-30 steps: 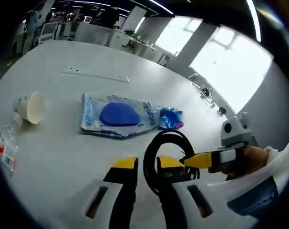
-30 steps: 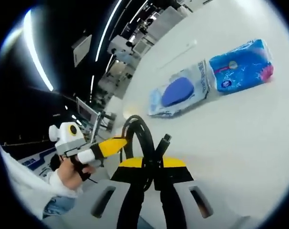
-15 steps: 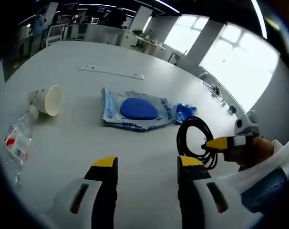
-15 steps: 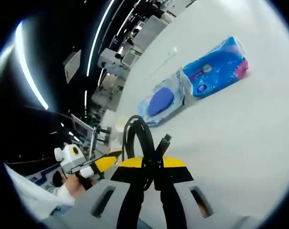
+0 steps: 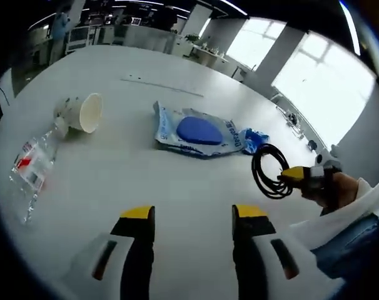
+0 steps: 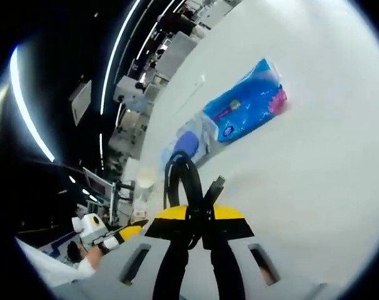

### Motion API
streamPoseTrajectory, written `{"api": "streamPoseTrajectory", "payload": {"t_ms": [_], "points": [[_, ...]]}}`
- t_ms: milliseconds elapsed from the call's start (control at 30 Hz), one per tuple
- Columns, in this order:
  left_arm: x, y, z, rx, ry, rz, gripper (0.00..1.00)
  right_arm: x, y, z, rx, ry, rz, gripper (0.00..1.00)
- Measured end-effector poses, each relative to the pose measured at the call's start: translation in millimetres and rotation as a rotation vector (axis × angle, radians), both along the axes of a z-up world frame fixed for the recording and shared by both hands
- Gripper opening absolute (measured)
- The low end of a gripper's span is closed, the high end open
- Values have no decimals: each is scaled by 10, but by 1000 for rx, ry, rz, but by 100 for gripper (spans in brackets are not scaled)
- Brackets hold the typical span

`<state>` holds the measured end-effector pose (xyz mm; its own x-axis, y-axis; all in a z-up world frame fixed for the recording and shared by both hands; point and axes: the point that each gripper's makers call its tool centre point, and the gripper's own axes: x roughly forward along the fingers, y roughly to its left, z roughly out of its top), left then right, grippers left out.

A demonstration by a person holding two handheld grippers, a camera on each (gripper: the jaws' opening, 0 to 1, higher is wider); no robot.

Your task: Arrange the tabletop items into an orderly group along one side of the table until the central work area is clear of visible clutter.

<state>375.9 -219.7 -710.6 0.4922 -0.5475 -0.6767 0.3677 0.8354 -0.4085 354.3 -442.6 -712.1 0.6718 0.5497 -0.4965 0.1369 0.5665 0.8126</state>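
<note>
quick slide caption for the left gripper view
Open left gripper faces paper cup, plastic bottle and blue pouch; right gripper lifts black cable.

Daylight pours in from the large bright windows [image 5: 314, 81] at the upper right of the left gripper view; they are blown out to plain white. The broad white tabletop [image 5: 114, 175] is evenly lit, with only soft, faint shadows under what lies on it. In the right gripper view the same pale surface glares toward the right, while the left side falls into darkness, cut by long white ceiling light strips [image 6: 28, 112] that smear into curved streaks. Fisheye bending is strong at the edges of both views, where detail softens and straight lines bow.
</note>
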Motion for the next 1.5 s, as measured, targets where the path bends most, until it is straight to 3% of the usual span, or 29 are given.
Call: {"api": "streamPoseTrajectory", "payload": {"t_ms": [67,233,400,867,1233,1500], "points": [[-21,56,-42,36,6,-7,44,-1,-30,-14,-2,7,-11,9],[-23,109,-40,14,10,24,44,9,-129,-84,-3,26,-36,9],[-74,107,-79,-1,30,22,43,26,-250,-192,22,62,-104,10],[-131,73,-108,3,43,-5,42,48,-426,-313,10,85,-155,10],[-132,68,-118,-7,46,-4,41,14,-482,-417,-68,125,-174,11],[-133,91,-129,-17,50,8,42,-15,-511,-438,-130,115,-140,12]]}}
